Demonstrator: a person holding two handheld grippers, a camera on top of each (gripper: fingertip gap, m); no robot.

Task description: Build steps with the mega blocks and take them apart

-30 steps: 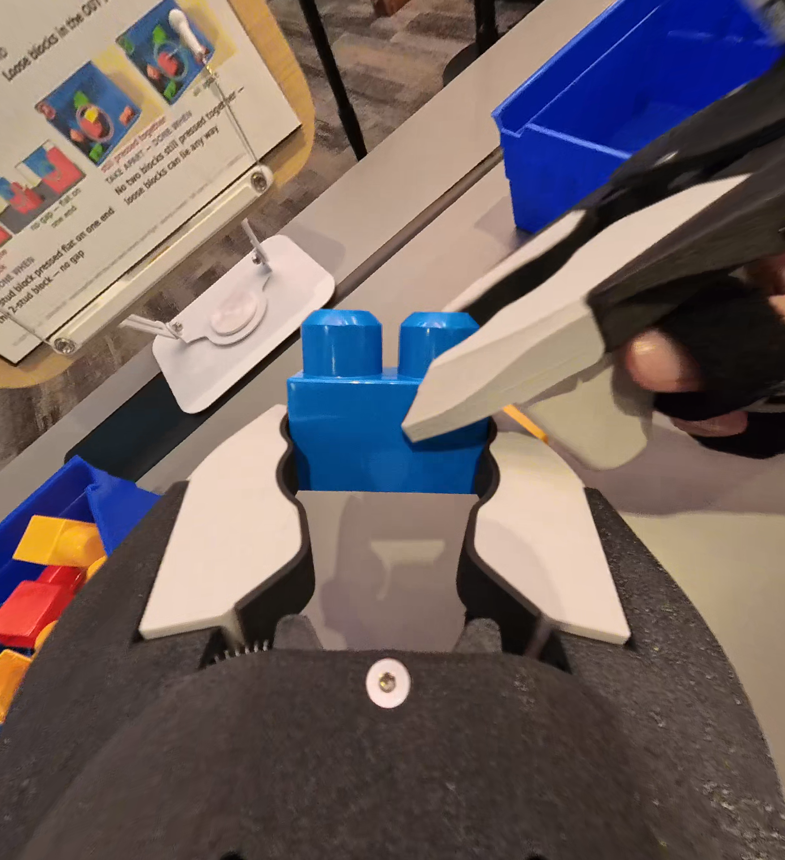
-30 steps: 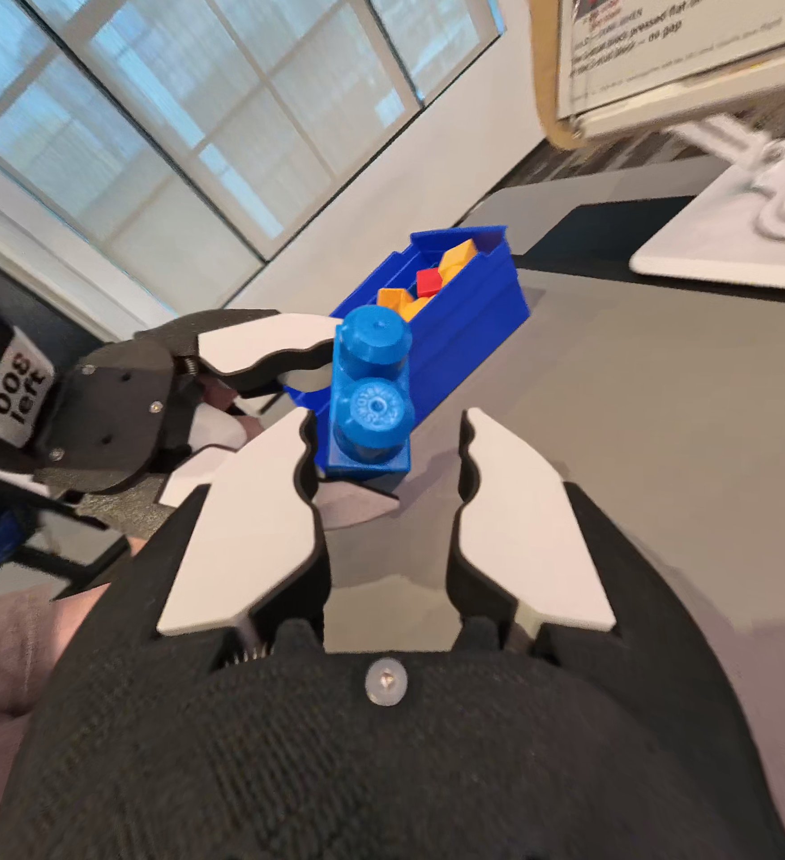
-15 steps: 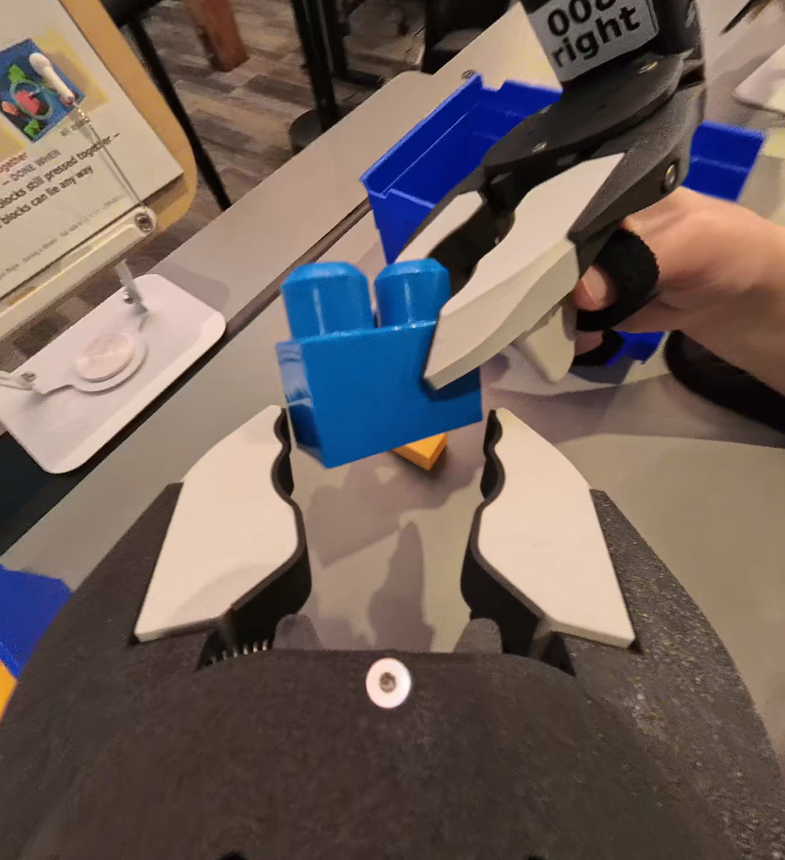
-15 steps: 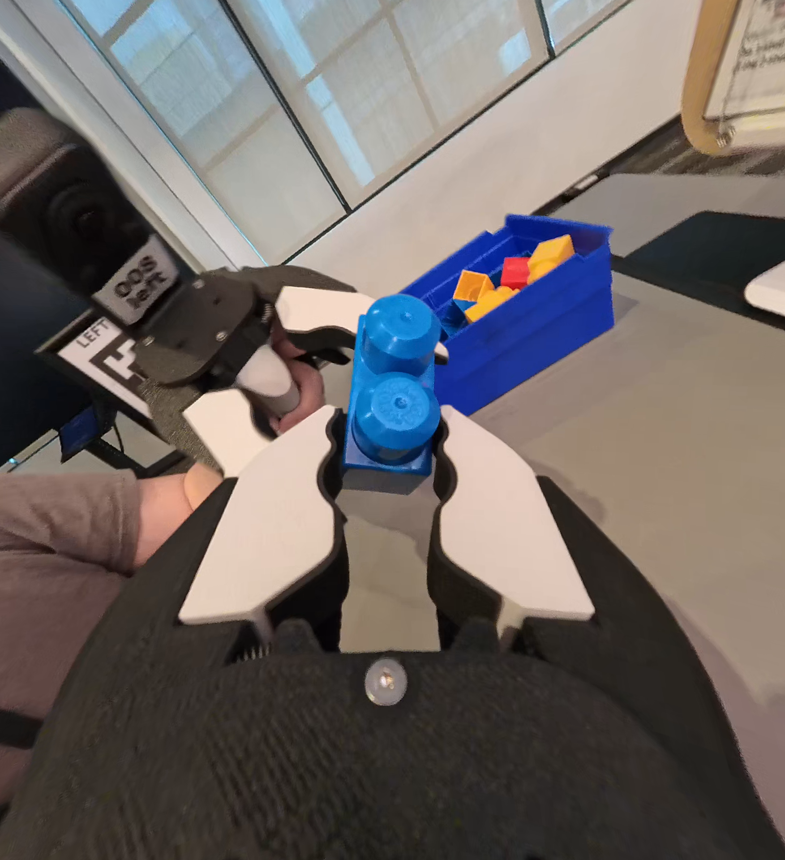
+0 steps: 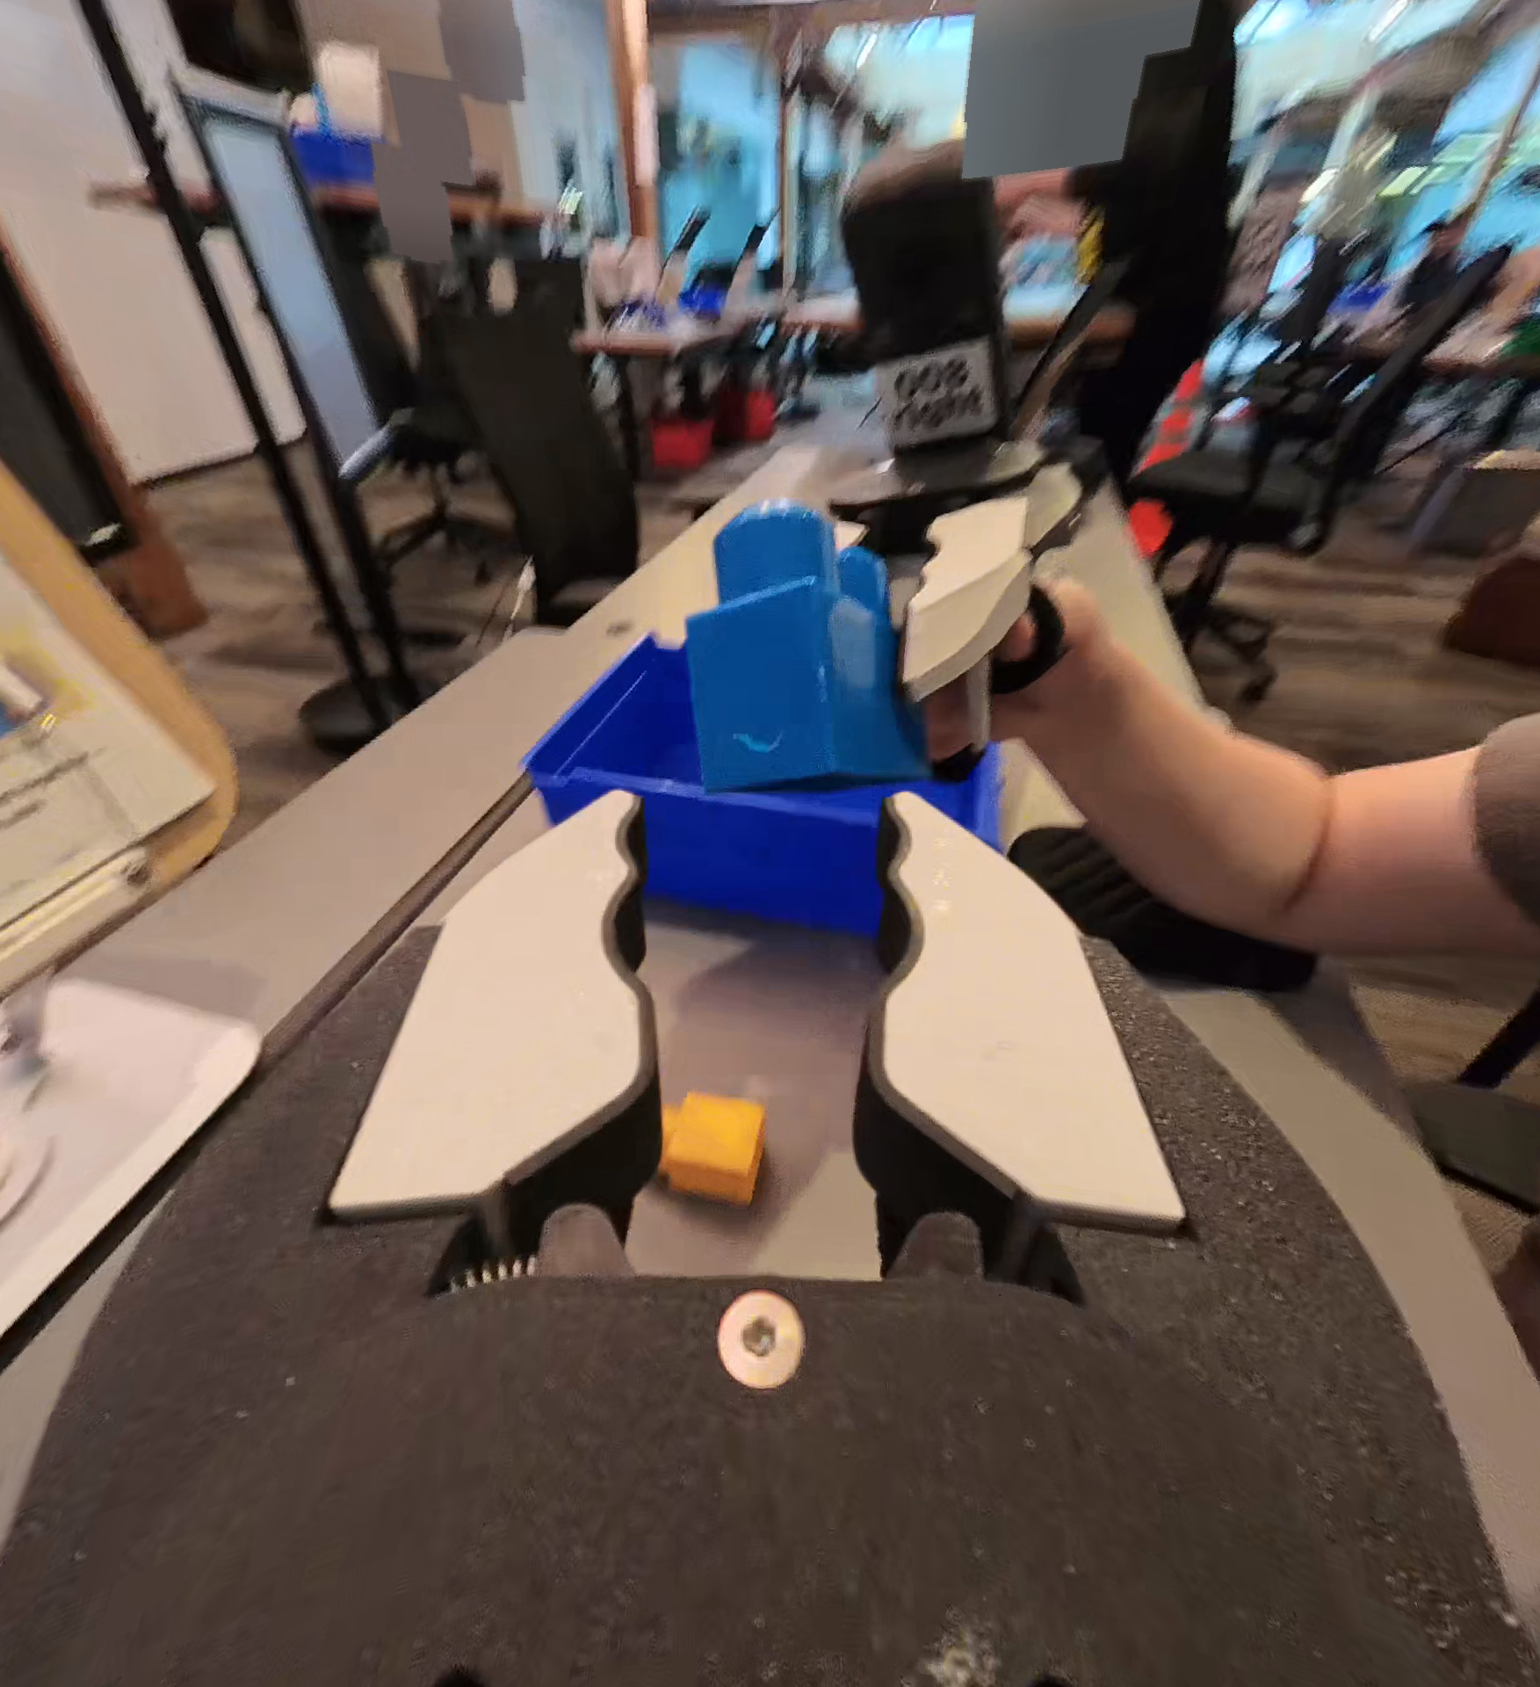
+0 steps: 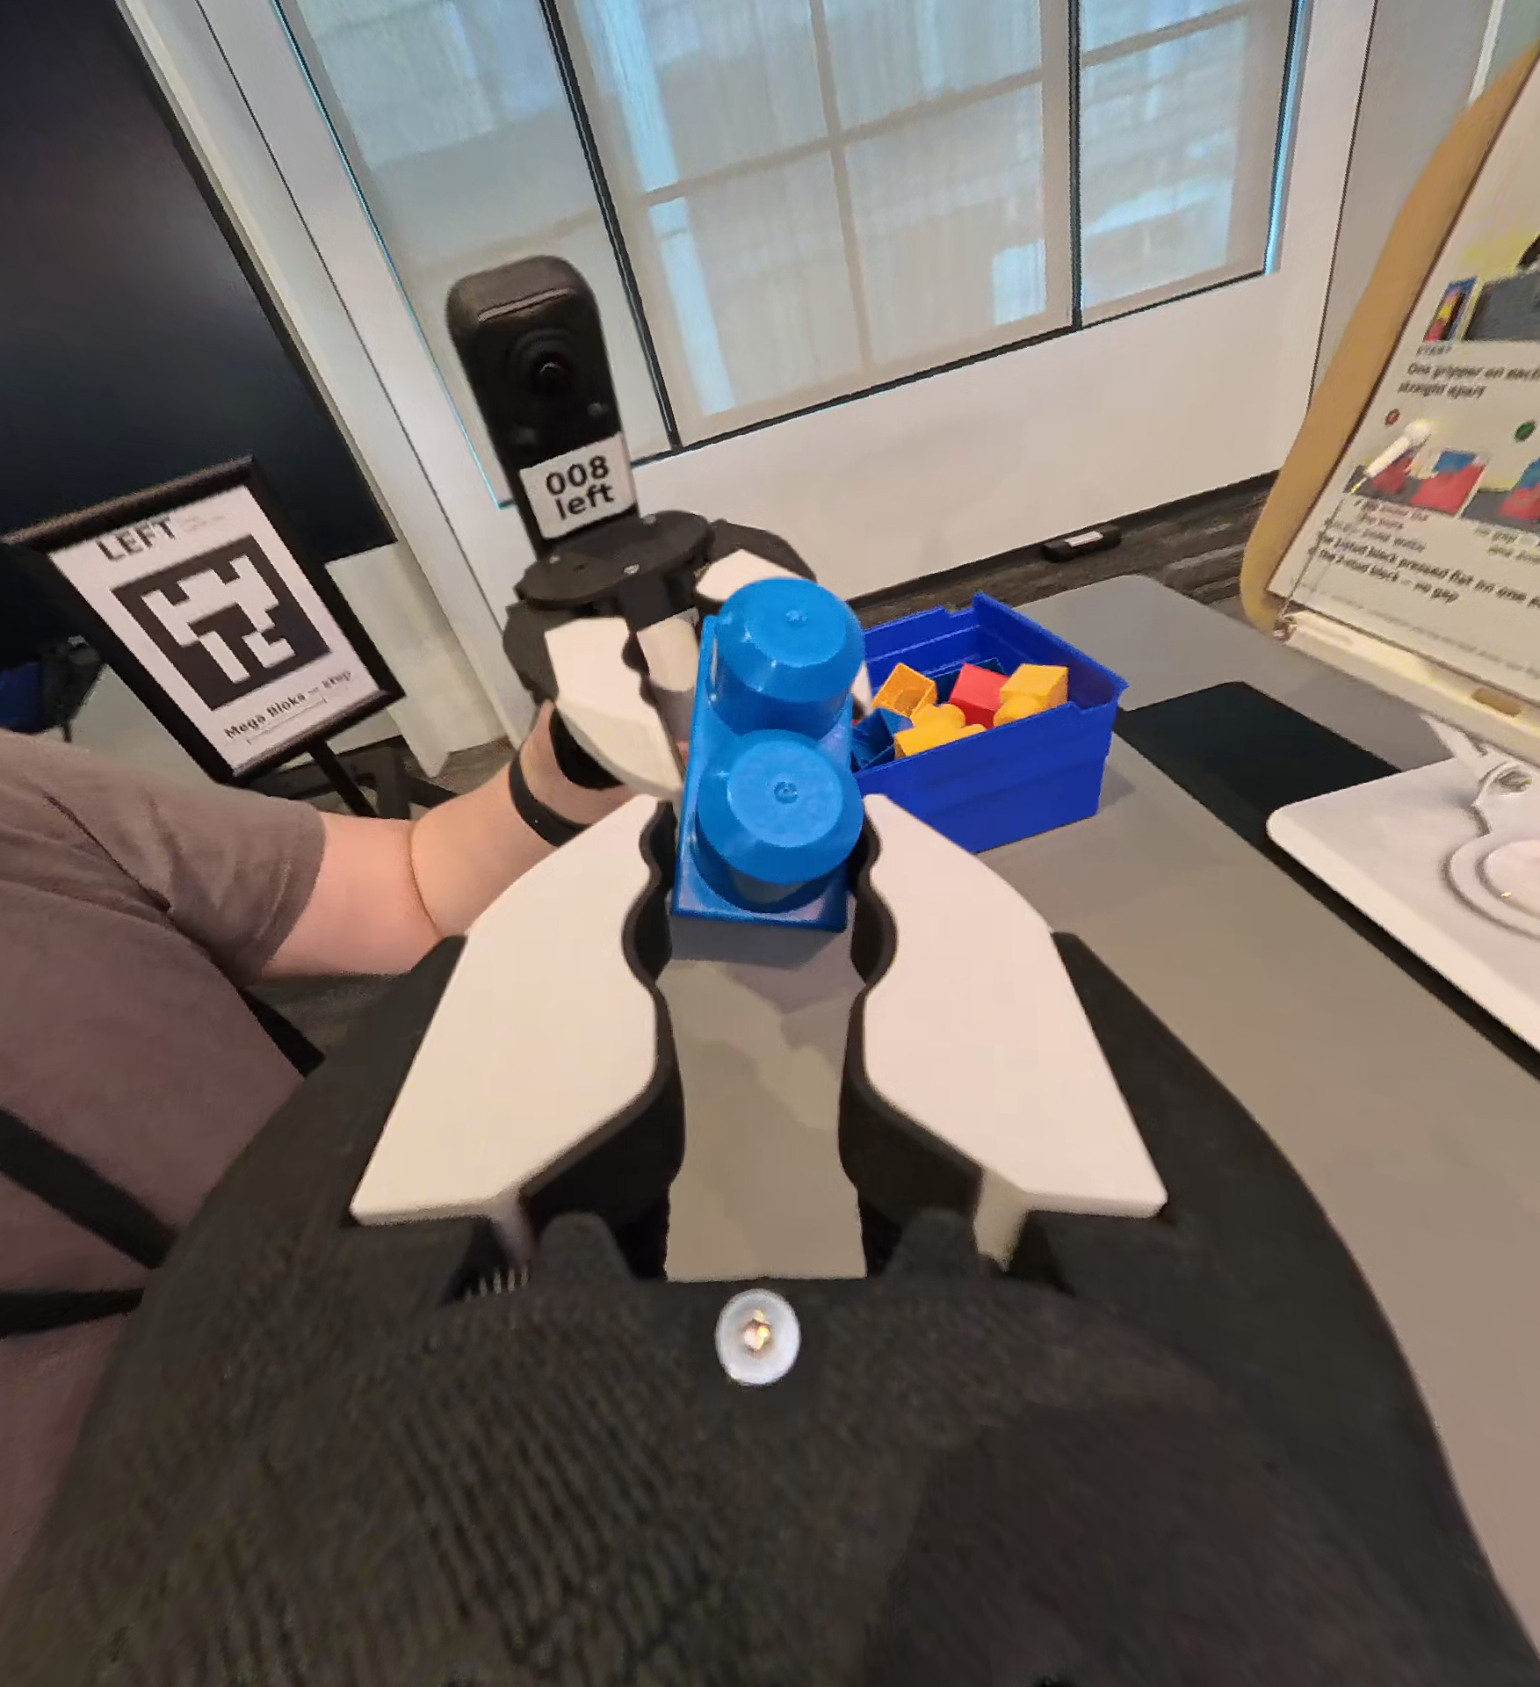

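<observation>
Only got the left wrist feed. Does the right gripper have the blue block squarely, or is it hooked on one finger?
Observer: Squarely. The right gripper has a finger on each side of the blue block, at its base.
Operator: Which way are the studs facing?
Observer: Both studs face the right wrist camera, one behind the other.
Operator: Where is the stock bin? Mine looks empty.
Observer: A second blue bin sits on the table beyond the block, holding yellow pieces and a red piece.
</observation>
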